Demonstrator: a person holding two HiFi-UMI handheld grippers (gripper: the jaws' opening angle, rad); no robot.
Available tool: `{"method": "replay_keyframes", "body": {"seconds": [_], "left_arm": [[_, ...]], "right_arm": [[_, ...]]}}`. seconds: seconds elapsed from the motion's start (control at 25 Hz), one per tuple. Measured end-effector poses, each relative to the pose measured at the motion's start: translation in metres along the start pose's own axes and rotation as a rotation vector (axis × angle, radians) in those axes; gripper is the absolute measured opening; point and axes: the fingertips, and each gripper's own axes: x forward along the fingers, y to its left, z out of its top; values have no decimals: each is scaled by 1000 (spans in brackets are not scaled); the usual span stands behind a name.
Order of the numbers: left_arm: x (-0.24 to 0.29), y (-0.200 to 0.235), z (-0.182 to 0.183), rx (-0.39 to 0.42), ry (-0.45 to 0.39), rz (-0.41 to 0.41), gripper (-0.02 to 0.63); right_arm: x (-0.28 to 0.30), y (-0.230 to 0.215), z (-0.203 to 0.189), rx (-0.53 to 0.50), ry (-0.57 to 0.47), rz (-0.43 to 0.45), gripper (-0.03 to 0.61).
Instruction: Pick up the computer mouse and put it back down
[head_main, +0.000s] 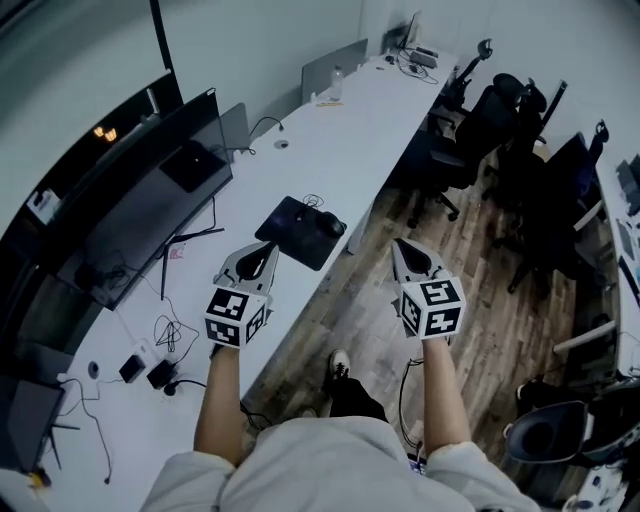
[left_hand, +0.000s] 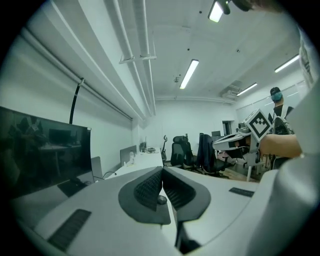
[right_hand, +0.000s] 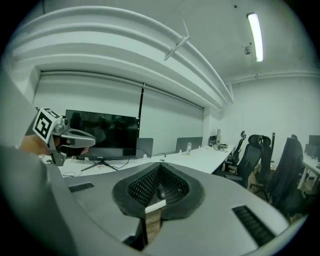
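While you held both grippers raised and roughly level, the left gripper had its jaws pressed together with nothing between them. The right gripper was likewise closed and empty, out past the edge of the desk and over the floor. The computer mouse lay on the black mouse pad, ahead of the left gripper's tips and slightly to their right, and ahead and to the left of the right gripper's tips. Neither gripper touched it. Judged from this arrangement, no lift was in progress. The pictures could not settle whether the task was complete or not yet begun; if not begun, you had all of it left: reach, grip, lift, set down.
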Motion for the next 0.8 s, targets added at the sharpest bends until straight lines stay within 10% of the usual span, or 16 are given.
{"method": "replay_keyframes", "body": {"seconds": [0.8], "left_arm": [[-107, -86, 46, 124, -100, -52, 14]], "right_arm": [[-136, 76, 19, -134, -32, 0, 12]]}}
